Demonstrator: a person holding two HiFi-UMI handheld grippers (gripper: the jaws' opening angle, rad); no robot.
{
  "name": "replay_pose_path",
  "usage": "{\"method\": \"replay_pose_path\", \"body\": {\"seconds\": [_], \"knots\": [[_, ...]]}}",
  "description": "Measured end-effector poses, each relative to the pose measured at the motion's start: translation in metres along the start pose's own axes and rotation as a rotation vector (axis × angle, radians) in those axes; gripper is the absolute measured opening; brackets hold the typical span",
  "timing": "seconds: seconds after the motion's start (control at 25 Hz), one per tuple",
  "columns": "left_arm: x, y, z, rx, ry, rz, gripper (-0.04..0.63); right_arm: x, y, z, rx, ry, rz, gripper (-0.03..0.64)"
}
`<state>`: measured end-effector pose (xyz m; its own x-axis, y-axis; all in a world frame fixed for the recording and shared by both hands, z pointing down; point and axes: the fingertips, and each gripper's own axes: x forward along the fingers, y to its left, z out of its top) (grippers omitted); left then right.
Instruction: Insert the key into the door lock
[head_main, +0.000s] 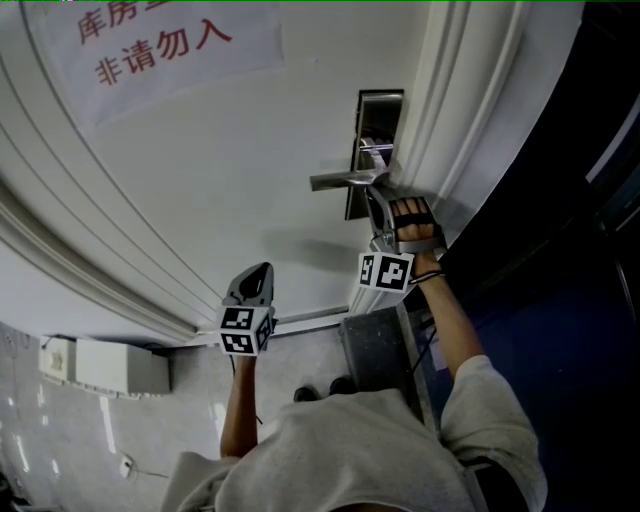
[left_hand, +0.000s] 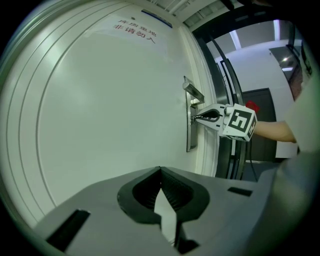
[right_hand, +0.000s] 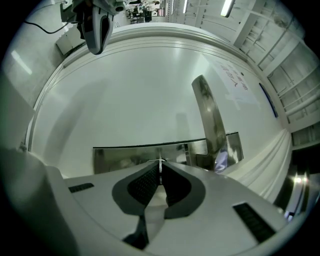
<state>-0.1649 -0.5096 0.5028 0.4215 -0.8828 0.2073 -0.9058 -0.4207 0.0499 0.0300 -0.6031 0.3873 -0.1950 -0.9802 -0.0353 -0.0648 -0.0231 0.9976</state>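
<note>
Key (right_hand: 160, 162): pinching it in the clamped tips of the right gripper (right_hand: 160, 169), touching it to the lock plate (right_hand: 125, 157) at nine o'clock from the handle (right_hand: 207, 115); likely entering, full seating remaining. Holding left gripper (head_main: 257, 272) pressed together, empty, at seven o'clock of the plate.

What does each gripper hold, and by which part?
The right gripper is shut on the key, pinching its head end, blade pointing at the lock plate. The left gripper is shut and holds nothing.
</note>
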Motion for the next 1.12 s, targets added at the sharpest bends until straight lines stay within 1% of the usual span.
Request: {"method": "replay_pose_path", "body": {"seconds": [0.08, 0.12, 0.16, 0.2, 0.24, 0.32, 0.52, 0.76, 0.96, 1.12], "knots": [[0.0, -0.003, 0.0, 0.003, -0.001, -0.006, 0.017, 0.0, 0.001, 0.0, -0.001, -0.005, 0.002, 0.031], [-0.001, -0.004, 0.0, 0.004, -0.001, -0.007, 0.017, 0.0, 0.004, 0.0, -0.005, -0.005, 0.018, 0.031], [-0.001, -0.004, -0.001, 0.004, -0.001, -0.006, 0.017, 0.0, 0.009, 0.0, -0.009, -0.003, 0.046, 0.046], [-0.002, -0.004, -0.001, 0.004, 0.0, -0.005, 0.017, 0.0, 0.014, 0.0, -0.01, 0.0, 0.075, 0.112], [-0.003, -0.003, -0.001, 0.004, 0.0, -0.004, 0.017, 0.0, 0.019, 0.0, -0.009, 0.002, 0.097, 0.158], [-0.004, -0.003, 0.0, 0.006, -0.001, -0.003, 0.017, 0.0, 0.023, 0.0, -0.013, 0.004, 0.108, 0.191], [-0.007, -0.006, 0.0, 0.007, -0.003, -0.005, 0.017, -0.003, 0.02, -0.001, -0.022, 0.01, 0.1, 0.195], [-0.006, -0.01, 0.002, 0.015, -0.006, -0.013, 0.017, -0.022, 0.015, -0.006, 0.021, 0.025, 0.077, 0.195], [-0.003, -0.013, 0.002, 0.018, -0.006, -0.021, 0.017, -0.049, 0.022, -0.012, 0.06, 0.032, 0.092, 0.19], [0.002, -0.019, 0.001, 0.019, -0.004, -0.036, 0.017, -0.065, 0.034, -0.019, 0.073, 0.045, 0.106, 0.156]]}}
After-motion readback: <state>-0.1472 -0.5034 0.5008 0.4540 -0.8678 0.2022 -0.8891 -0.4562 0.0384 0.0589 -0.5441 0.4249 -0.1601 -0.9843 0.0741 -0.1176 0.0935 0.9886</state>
